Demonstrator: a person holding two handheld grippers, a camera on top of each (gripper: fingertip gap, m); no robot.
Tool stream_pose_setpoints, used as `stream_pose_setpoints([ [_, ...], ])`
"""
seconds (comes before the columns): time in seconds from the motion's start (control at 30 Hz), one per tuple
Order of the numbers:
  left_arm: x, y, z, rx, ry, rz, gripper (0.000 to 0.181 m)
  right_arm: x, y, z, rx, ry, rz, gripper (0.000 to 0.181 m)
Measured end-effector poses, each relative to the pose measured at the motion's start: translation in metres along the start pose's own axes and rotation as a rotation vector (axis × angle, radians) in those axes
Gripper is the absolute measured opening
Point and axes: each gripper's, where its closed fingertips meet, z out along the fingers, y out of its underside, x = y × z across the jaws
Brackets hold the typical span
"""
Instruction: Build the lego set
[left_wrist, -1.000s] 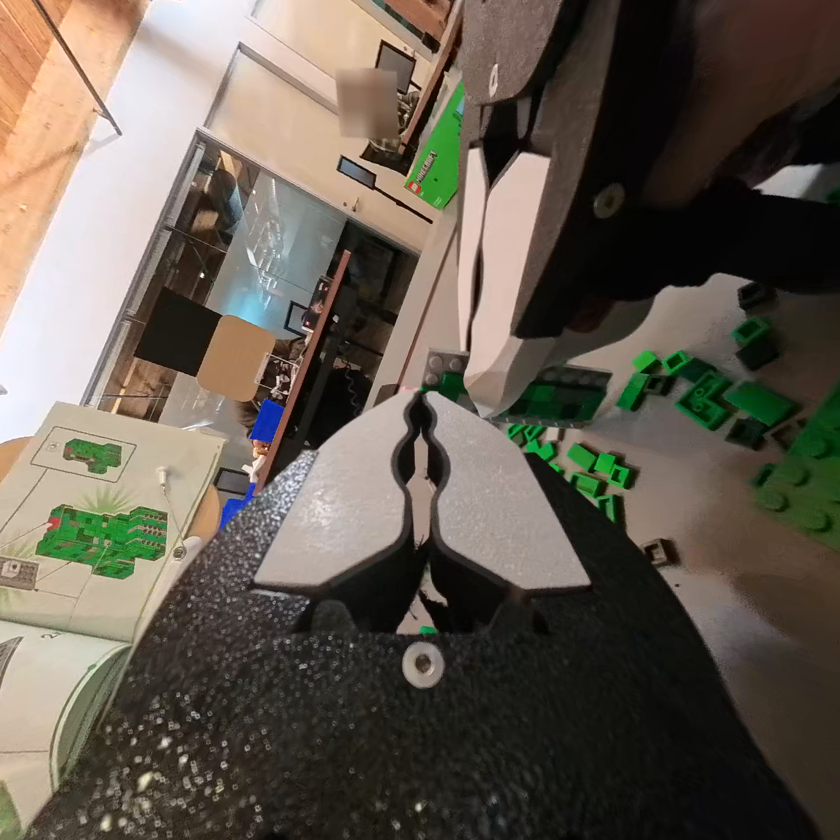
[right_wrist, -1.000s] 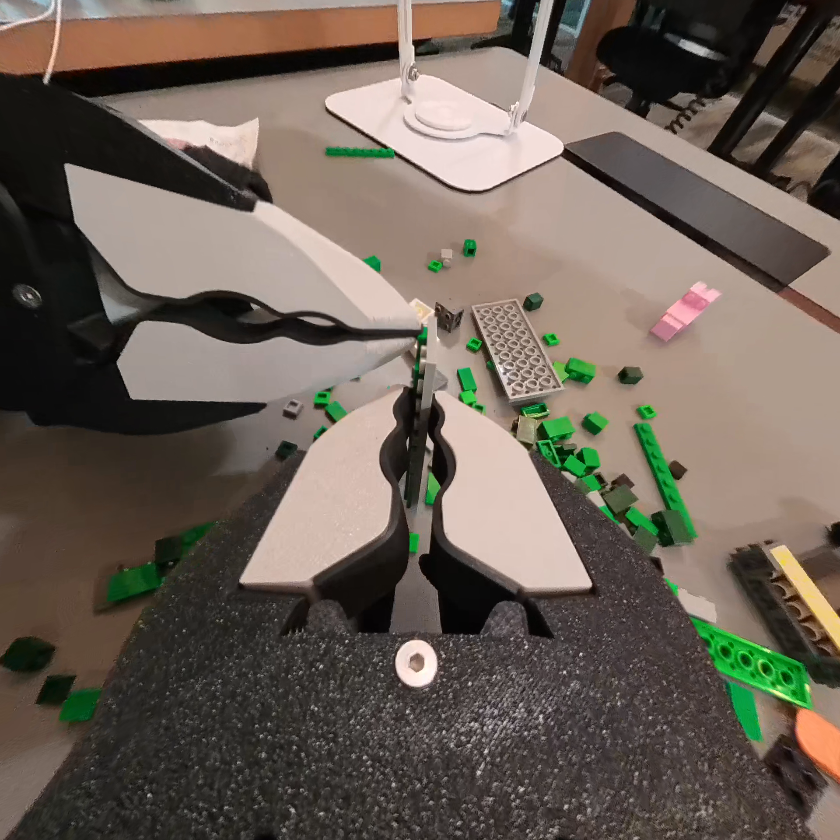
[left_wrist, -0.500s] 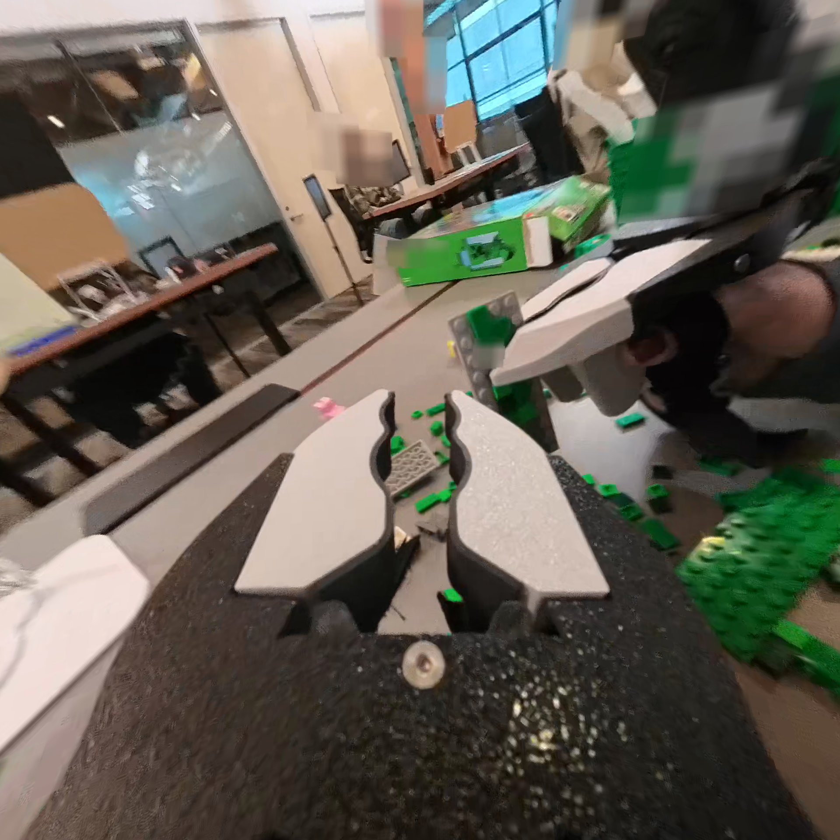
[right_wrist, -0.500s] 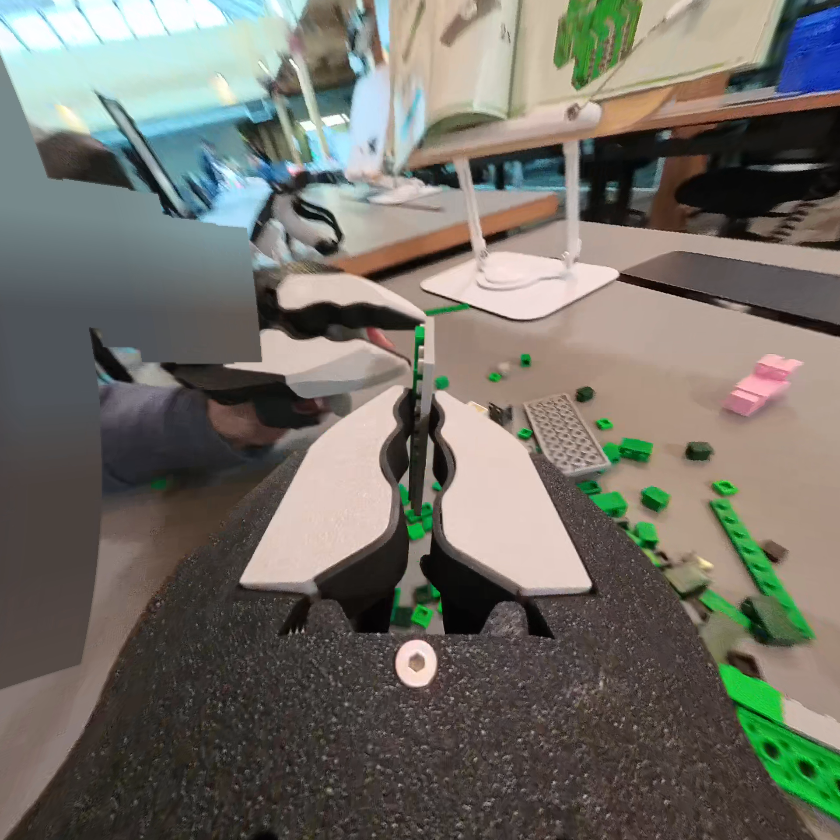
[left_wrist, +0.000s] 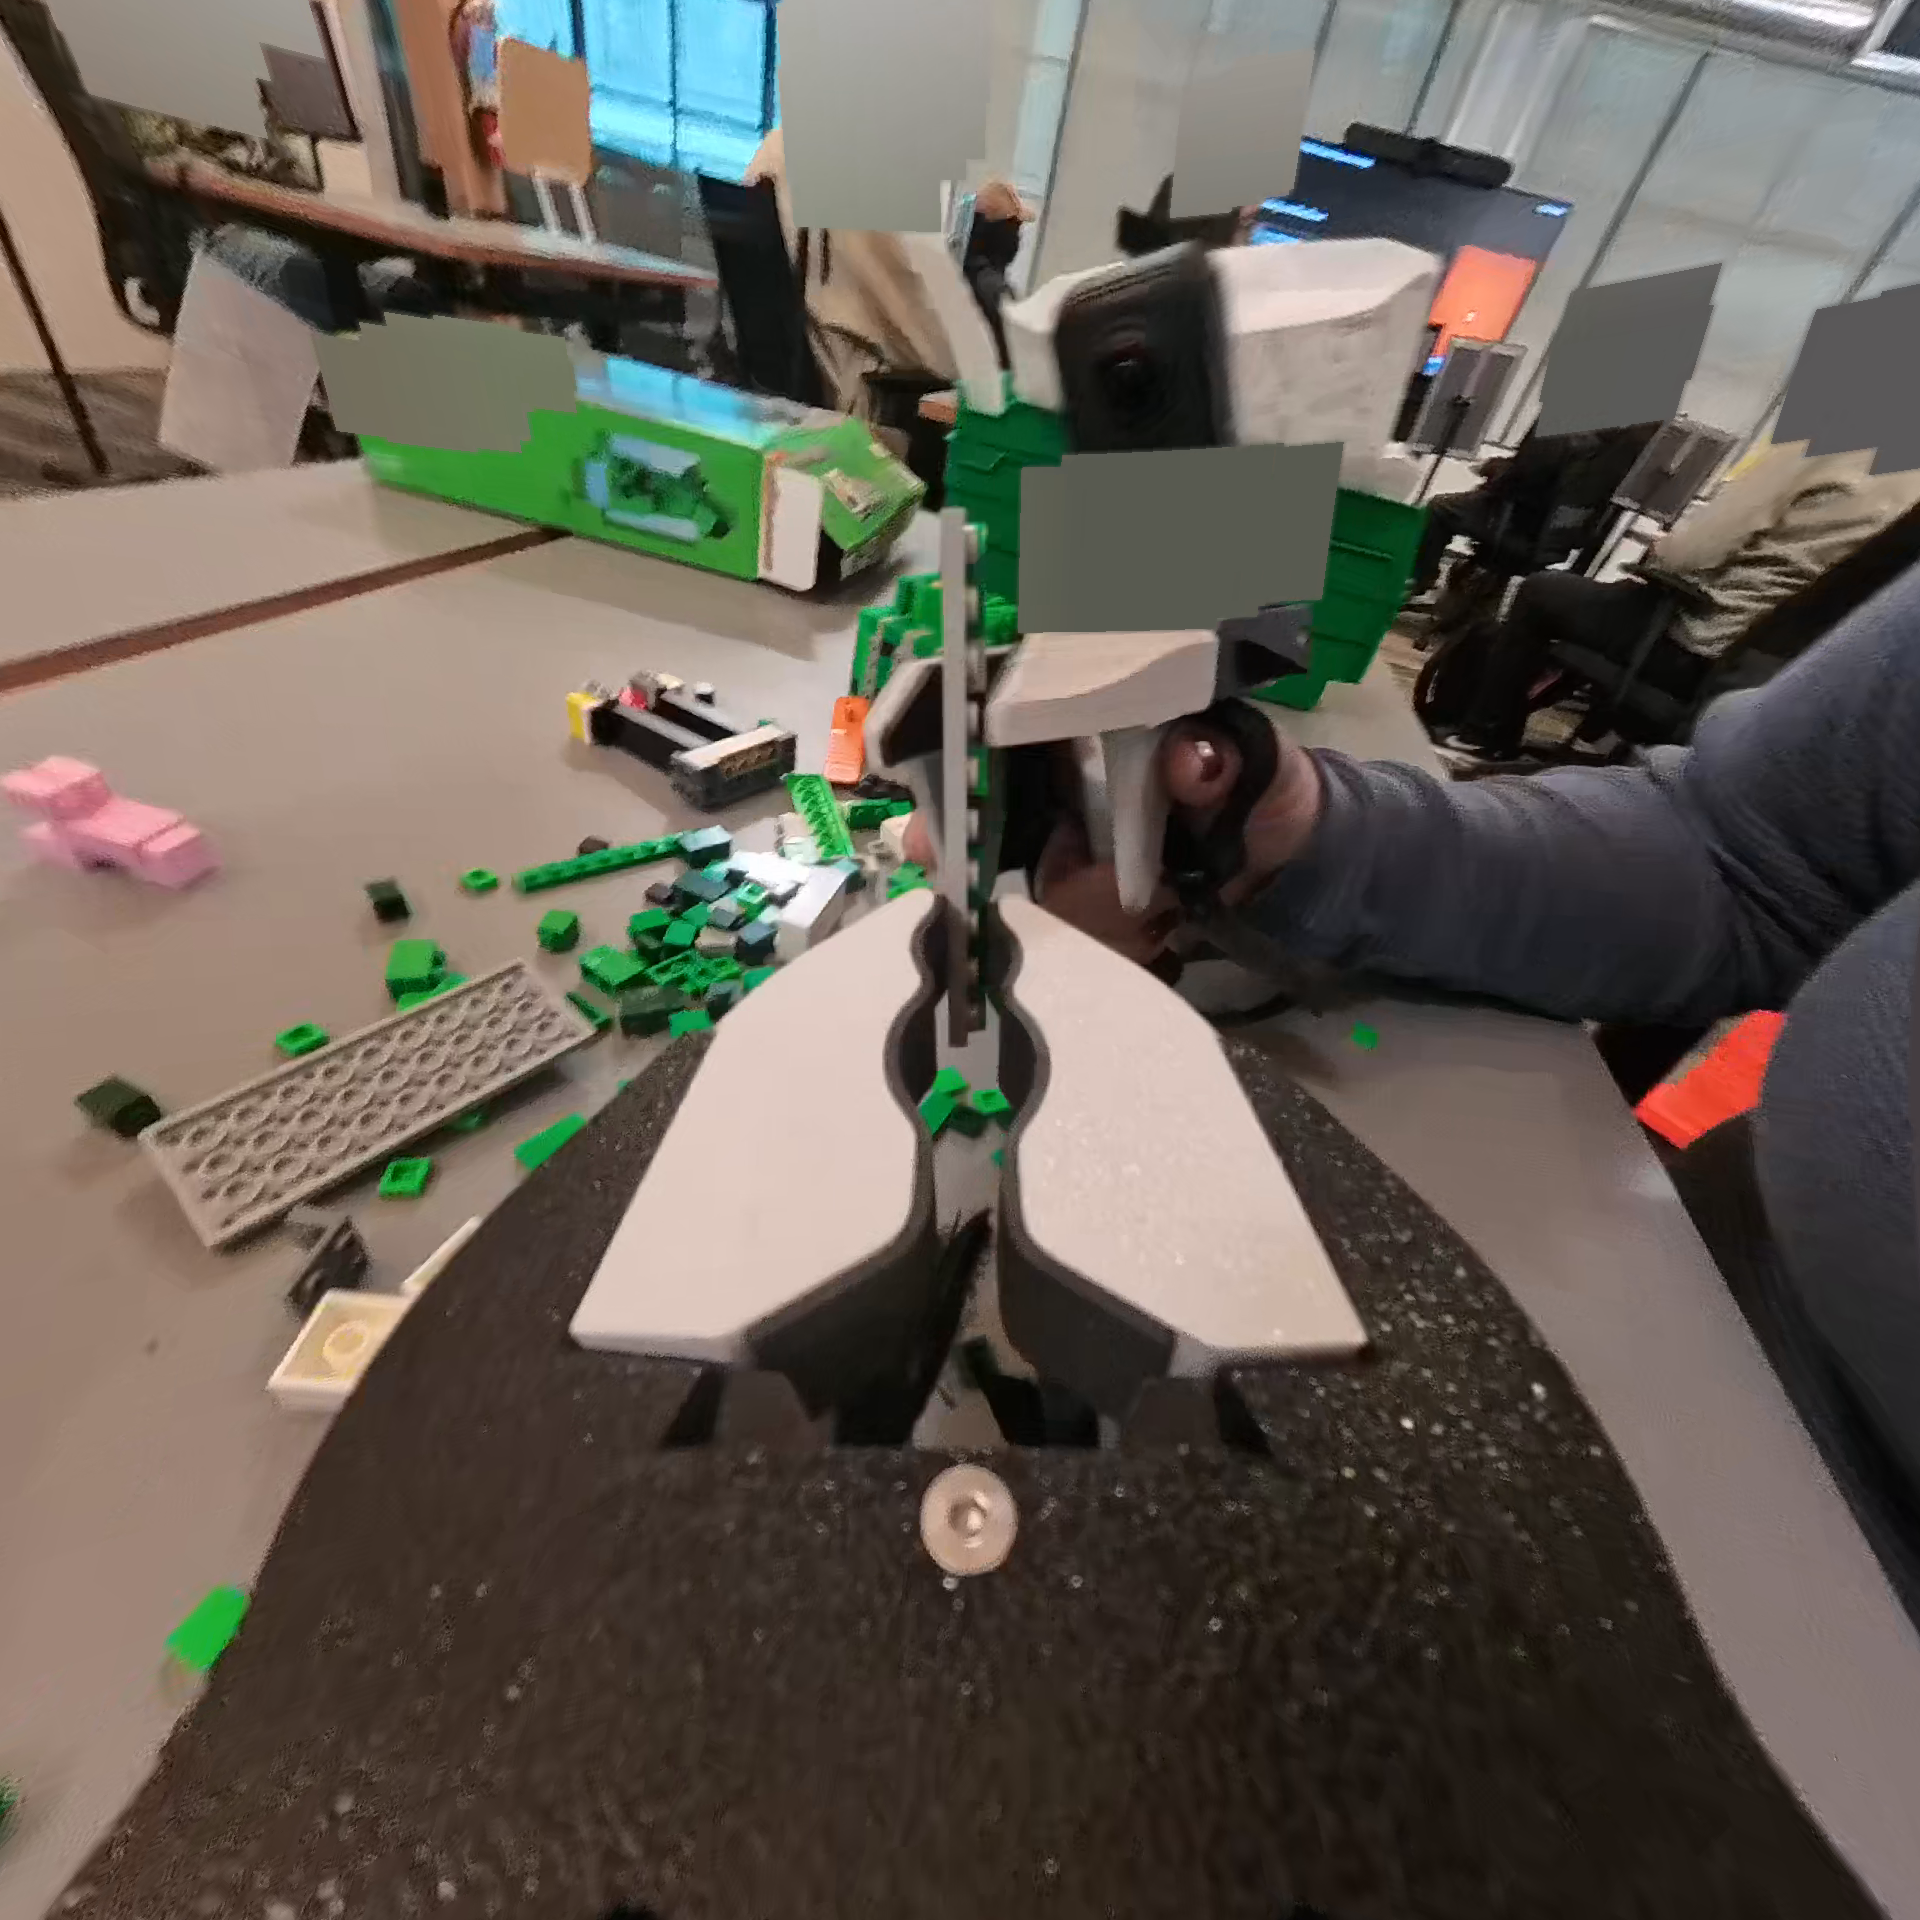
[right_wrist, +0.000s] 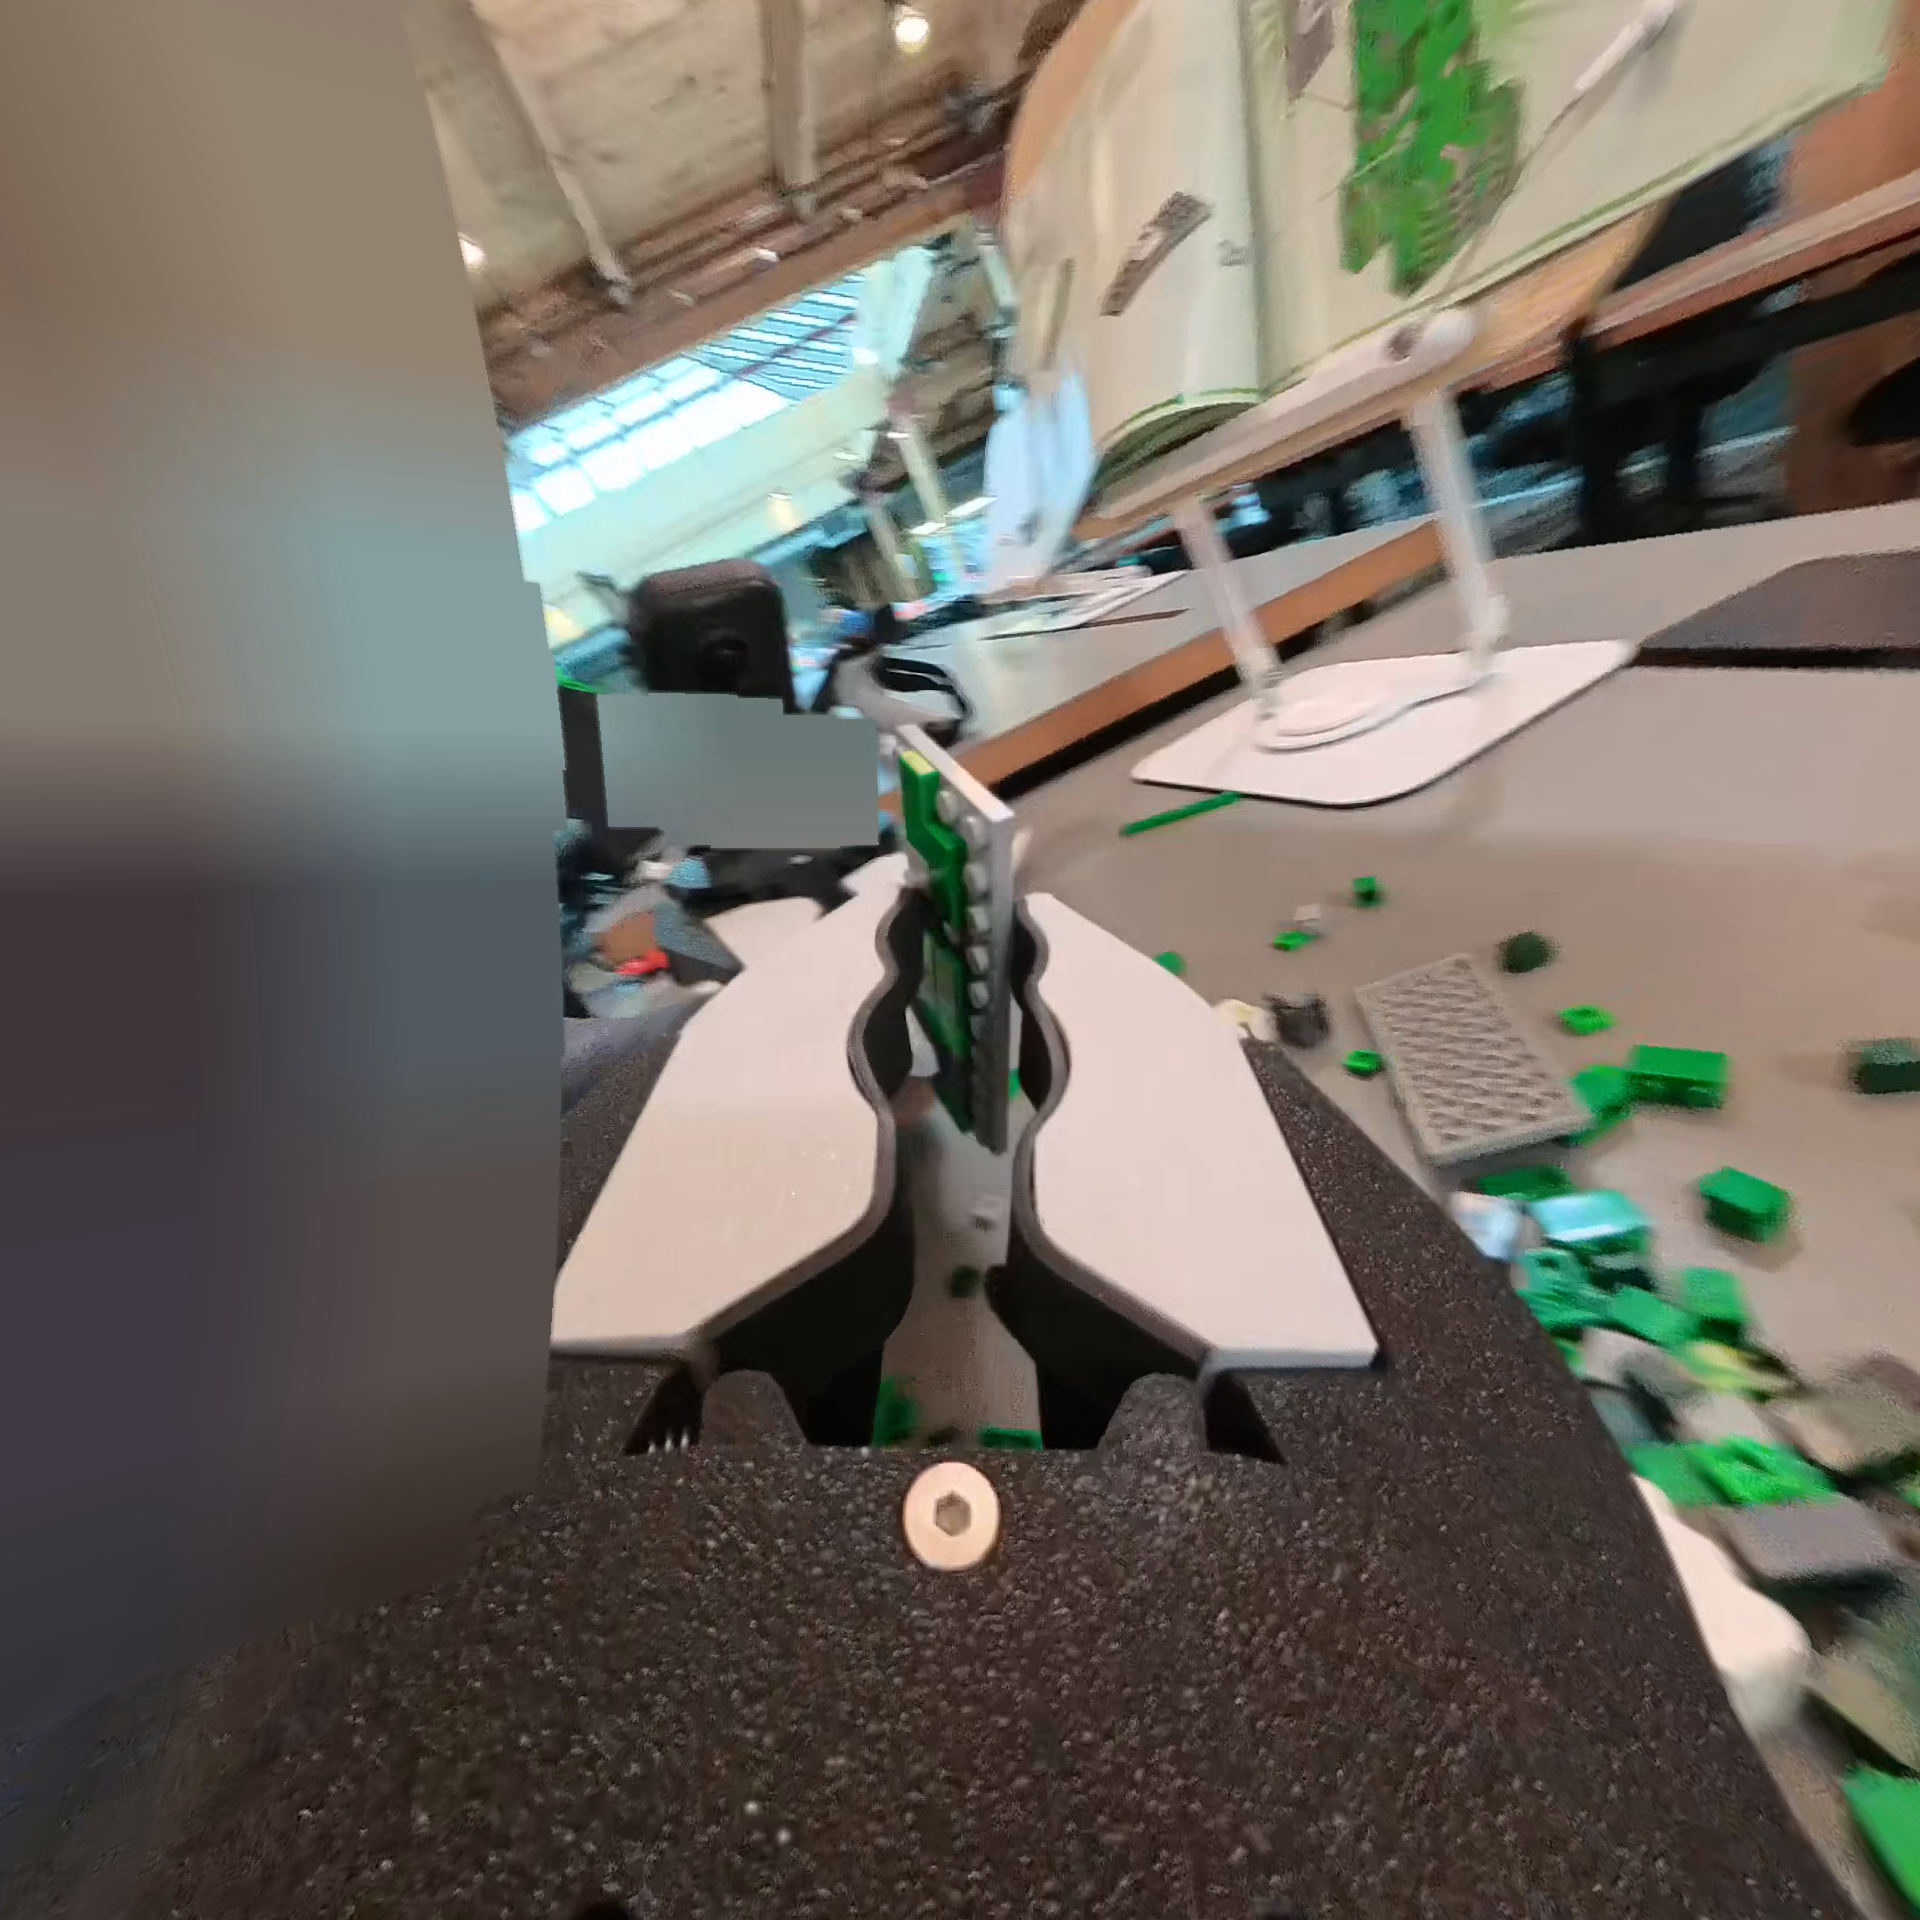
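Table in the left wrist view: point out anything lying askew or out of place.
The flat grey rectangular lego plate lies upside down, its hollow underside tubes facing up, skewed among scattered small green lego pieces. The green cardboard box lies on its side with an end flap open. Nothing looks broken.

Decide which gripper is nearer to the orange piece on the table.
Right, probably. The right gripper hangs just beside the orange piece, holding the grey plate upright; the left gripper sits well back, across the pile of loose green bricks.
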Motion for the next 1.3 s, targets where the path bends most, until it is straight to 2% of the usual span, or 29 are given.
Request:
stream_pose_setpoints([
  [0.03, -0.005, 0.002, -0.001, -0.012, -0.031, -0.008, 0.006, 0.007, -0.001, -0.002, 0.001, 0.065, -0.069, 0.017],
  [0.17, -0.020, 0.006, -0.005, -0.017, -0.088, -0.091, 0.006, 0.027, -0.007, -0.011, -0.048, 0.295, -0.374, 0.057],
  [0.27, -0.029, 0.010, -0.008, -0.031, -0.120, -0.134, 0.006, 0.043, 0.002, -0.016, -0.257, 0.447, -0.717, 0.085],
  [0.37, -0.028, 0.011, -0.006, -0.034, -0.103, -0.168, 0.005, 0.050, 0.017, -0.019, -0.486, 0.547, -1.119, 0.089],
  [0.43, -0.024, 0.011, -0.005, -0.027, -0.081, -0.179, 0.005, 0.045, 0.029, -0.012, -0.555, 0.531, -1.240, 0.089],
  [0.53, -0.017, 0.011, -0.001, -0.030, -0.046, -0.191, 0.005, 0.035, 0.031, -0.002, -0.528, 0.525, -1.248, 0.096],
  [0.67, -0.014, 0.014, 0.001, -0.055, -0.037, -0.200, 0.005, 0.027, 0.015, -0.001, -0.433, 0.570, -1.229, 0.106],
  [0.8, -0.007, 0.017, 0.005, -0.070, 0.002, -0.208, 0.005, 0.028, 0.021, 0.002, -0.471, 0.578, -1.272, 0.111],
  [0.87, -0.002, 0.017, 0.006, -0.070, 0.034, -0.200, 0.005, 0.030, 0.026, 0.004, -0.493, 0.580, -1.283, 0.111],
  [0.97, 0.006, 0.019, 0.009, -0.091, 0.069, -0.168, 0.006, 0.032, 0.030, 0.003, -0.510, 0.595, -1.289, 0.100],
  [1.2, 0.009, 0.018, 0.009, -0.091, 0.086, -0.144, 0.007, 0.028, 0.034, 0.004, -0.512, 0.547, -1.244, 0.099],
  [1.3, 0.004, 0.011, 0.007, -0.042, 0.040, -0.112, 0.024, 0.022, 0.047, 0.009, -0.539, 0.463, -1.236, 0.099],
])
